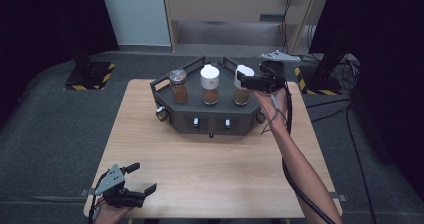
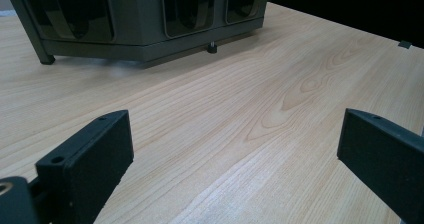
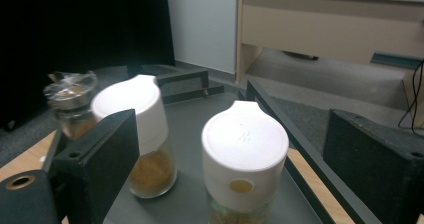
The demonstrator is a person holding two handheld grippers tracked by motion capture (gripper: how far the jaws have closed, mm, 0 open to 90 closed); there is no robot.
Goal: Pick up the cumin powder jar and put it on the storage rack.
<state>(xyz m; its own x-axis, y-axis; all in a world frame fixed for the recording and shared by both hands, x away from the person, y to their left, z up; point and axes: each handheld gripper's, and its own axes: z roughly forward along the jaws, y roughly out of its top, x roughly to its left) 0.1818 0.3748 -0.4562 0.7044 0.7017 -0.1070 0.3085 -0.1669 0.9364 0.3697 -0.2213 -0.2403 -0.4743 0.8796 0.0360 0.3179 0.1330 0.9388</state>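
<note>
On the desk [image 1: 210, 164], toward its far edge, a dark grey rack [image 1: 210, 115] holds three jars in a row. At the right end of that row stands the right jar [image 1: 242, 86], white-capped, and the right tongs [image 1: 246, 80] sit at its cap, jaws spread wide to either side without pressing on it. Seen from the right gripper view, that jar [image 3: 245, 156] stands upright on the rack floor between the open jaws, so it looks set down and let go, or not yet gripped; I cannot tell which. No jar is off the rack, so if one is to be moved elsewhere, that is all still to do.

Near the front left corner of the desk, the left tongs [image 1: 140, 178] hover released, jaws wide with nothing between them.

As for make: the desk is pale wood with clear grain. Matt dark metal or plastic forms the rack, angled at the front, with a raised rail and short feet. Both the right jar and the middle jar [image 1: 210, 84] are clear glass with smooth rounded white caps and brown powder inside; a small yellow dot marks the right one's cap. Capped differently, the left jar [image 1: 178, 86] has a shiny metallic or clear lid, with brown contents too.
</note>
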